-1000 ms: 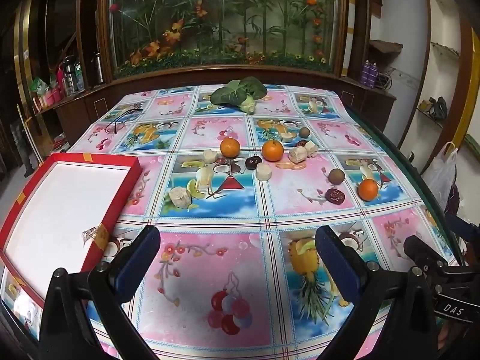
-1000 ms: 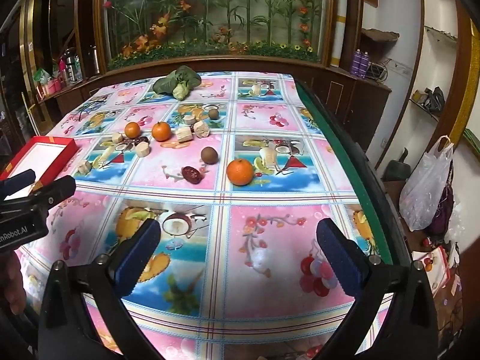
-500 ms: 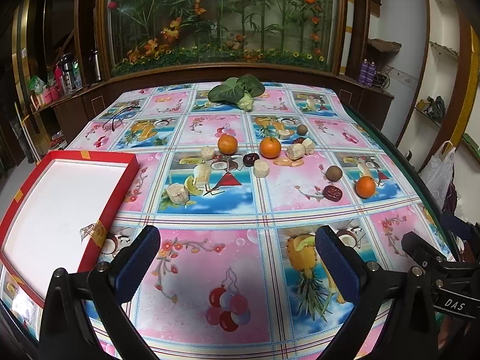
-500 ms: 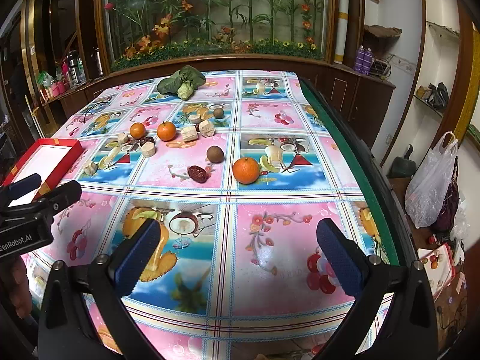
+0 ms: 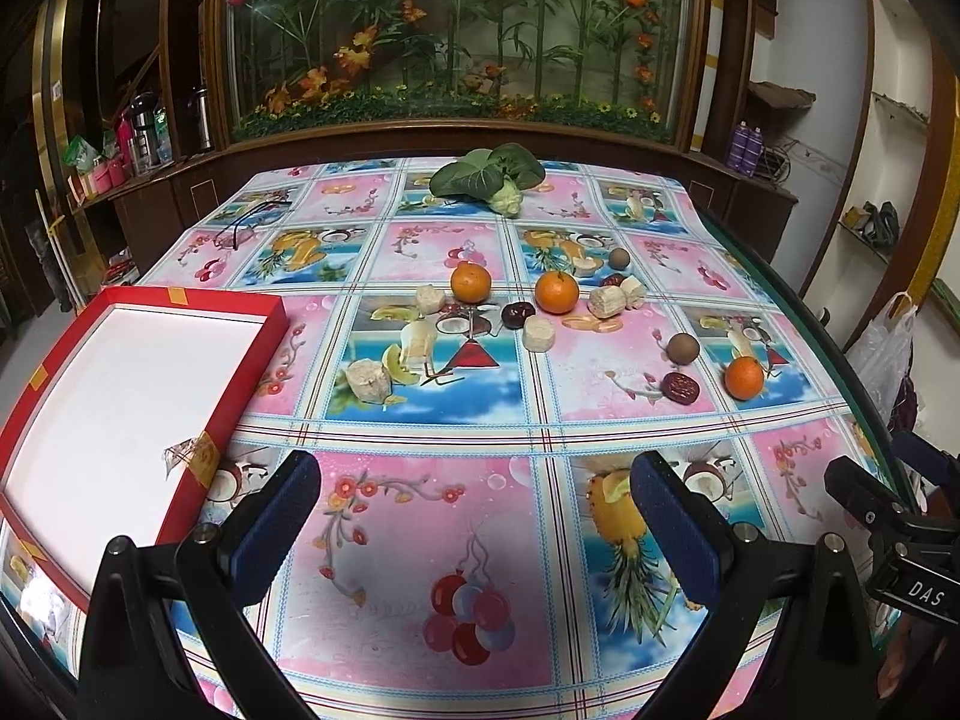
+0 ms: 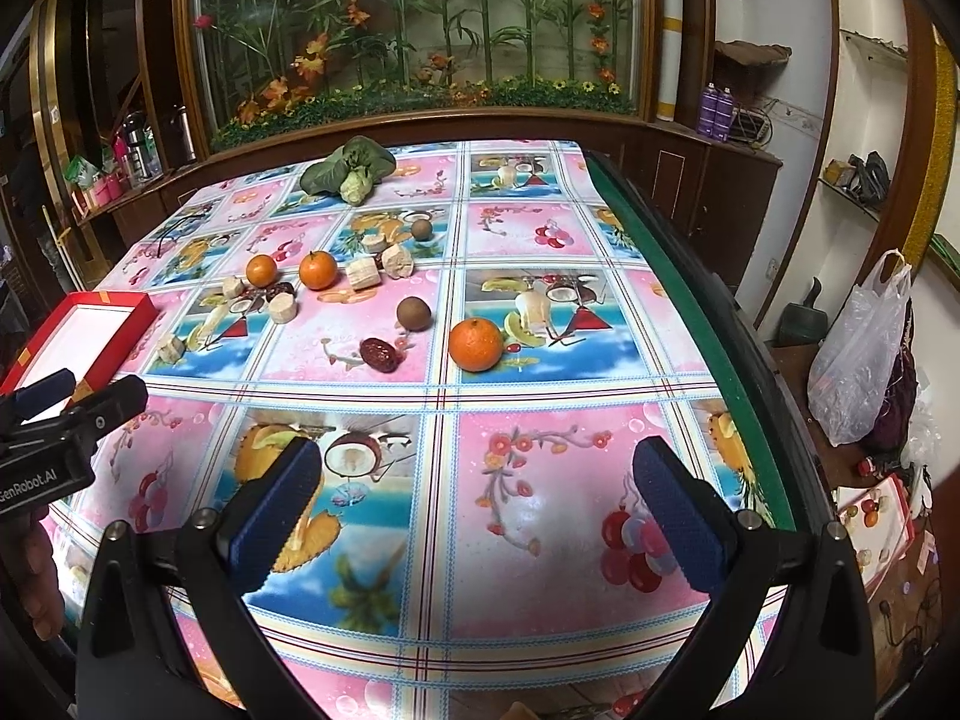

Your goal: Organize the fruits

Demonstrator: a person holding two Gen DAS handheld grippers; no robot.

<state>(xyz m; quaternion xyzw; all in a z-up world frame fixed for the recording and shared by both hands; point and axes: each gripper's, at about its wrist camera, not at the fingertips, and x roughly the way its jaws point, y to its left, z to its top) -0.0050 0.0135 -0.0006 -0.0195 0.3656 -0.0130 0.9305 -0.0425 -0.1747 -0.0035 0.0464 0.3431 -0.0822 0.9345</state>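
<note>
Under my left claw (image 5: 474,531) the tablecloth (image 5: 420,540) looks like glossy printed plastic, catching the light. My finger pads (image 5: 675,531) are dark blue and finely ribbed (rubbery, matt), set on smooth black plastic arms. Left of me, the red box (image 5: 252,360) looks like cardboard, patched with tape. Ahead, the oranges (image 5: 557,292) show dimpled skin.

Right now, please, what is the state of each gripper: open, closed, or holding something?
Left gripper: open, holding nothing, above the tablecloth.
Right gripper: open, holding nothing, above the tablecloth.
</note>
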